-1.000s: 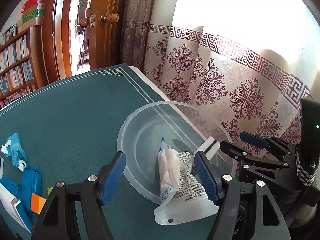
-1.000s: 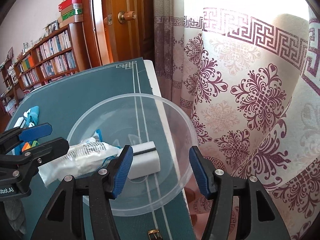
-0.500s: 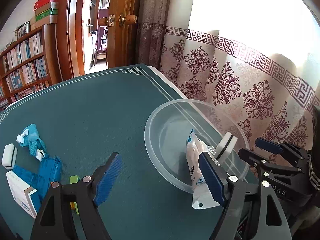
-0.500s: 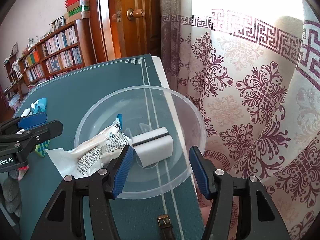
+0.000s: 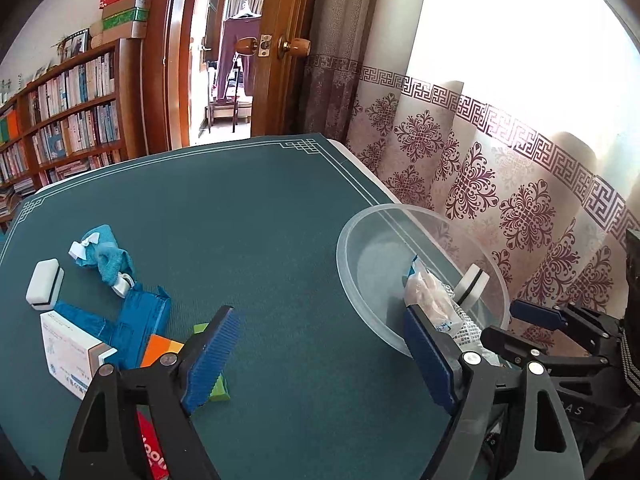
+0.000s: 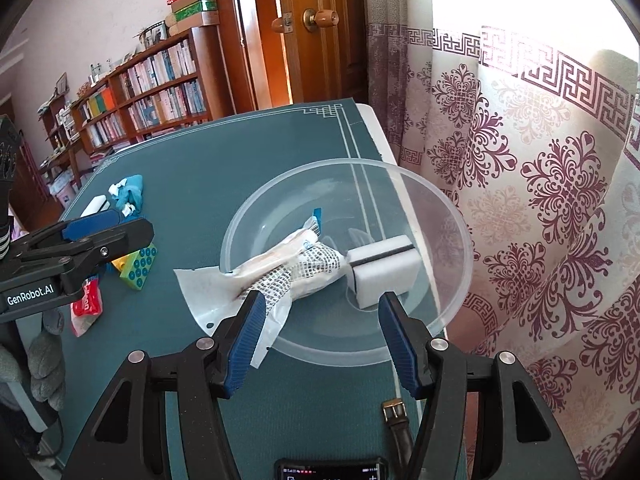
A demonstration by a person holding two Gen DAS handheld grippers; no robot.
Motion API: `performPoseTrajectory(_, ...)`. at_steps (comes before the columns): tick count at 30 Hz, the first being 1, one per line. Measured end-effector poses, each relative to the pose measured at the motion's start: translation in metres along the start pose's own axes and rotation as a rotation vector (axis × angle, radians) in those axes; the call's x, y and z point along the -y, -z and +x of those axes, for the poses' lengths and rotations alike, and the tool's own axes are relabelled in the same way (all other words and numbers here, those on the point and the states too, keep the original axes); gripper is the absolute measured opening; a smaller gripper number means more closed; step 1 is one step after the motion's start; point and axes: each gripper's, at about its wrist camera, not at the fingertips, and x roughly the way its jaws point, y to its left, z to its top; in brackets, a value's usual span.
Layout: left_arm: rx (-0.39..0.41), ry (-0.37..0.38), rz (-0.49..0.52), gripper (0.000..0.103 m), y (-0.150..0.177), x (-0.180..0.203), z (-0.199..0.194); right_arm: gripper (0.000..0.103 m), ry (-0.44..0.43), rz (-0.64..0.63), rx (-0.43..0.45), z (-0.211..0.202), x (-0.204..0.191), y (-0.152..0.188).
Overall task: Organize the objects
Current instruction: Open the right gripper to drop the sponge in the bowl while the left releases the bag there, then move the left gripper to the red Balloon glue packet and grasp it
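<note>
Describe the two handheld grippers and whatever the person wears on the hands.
Both the left gripper and the right gripper have black angular plastic frames with silver screws and ribbed blue pads. The left one carries white "GenRobot.AI" lettering on its side. A grey knitted glove shows beneath it.

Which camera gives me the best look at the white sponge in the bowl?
Right wrist: the white sponge lies fully in view inside the clear bowl, beside the plastic packet. Left wrist shows only its end, behind the packet.
</note>
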Motion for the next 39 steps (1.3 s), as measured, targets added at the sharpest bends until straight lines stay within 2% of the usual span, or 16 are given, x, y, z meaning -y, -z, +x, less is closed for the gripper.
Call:
performPoseTrajectory(4,0.014,-0.011,-0.018,0.087,0.004,-0.013,-0.011,0.061,0.024,-0.044,-0.041,0.010,-0.012,0.004)
performPoseTrajectory(10,0.031,-0.018,-0.042,0.089,0.012,-0.029,-0.025,0.061,0.076,-0.036,-0.083,0.033,-0.009,0.001)
performPoseTrajectory(16,0.046,-0.038,-0.080,0.090,0.022,-0.053,-0.039,0.061,0.106,-0.022,-0.084,0.047,-0.011,-0.011)
performPoseTrajectory(23,0.053,-0.096,-0.137,0.090,0.040,-0.090,-0.057,0.061,0.154,-0.057,-0.068,0.066,-0.028,-0.035)
performPoseTrajectory(31,0.024,-0.186,-0.207,0.092,0.071,-0.137,-0.068,0.061,0.141,0.019,-0.004,0.065,-0.035,-0.056)
performPoseTrajectory(35,-0.007,-0.192,-0.229,0.092,0.085,-0.150,-0.065,0.061,0.130,0.034,0.040,0.052,-0.045,-0.057)
performPoseTrajectory(39,-0.026,-0.170,-0.224,0.092,0.091,-0.148,-0.059,0.061,0.077,0.003,0.051,0.038,-0.066,-0.055)
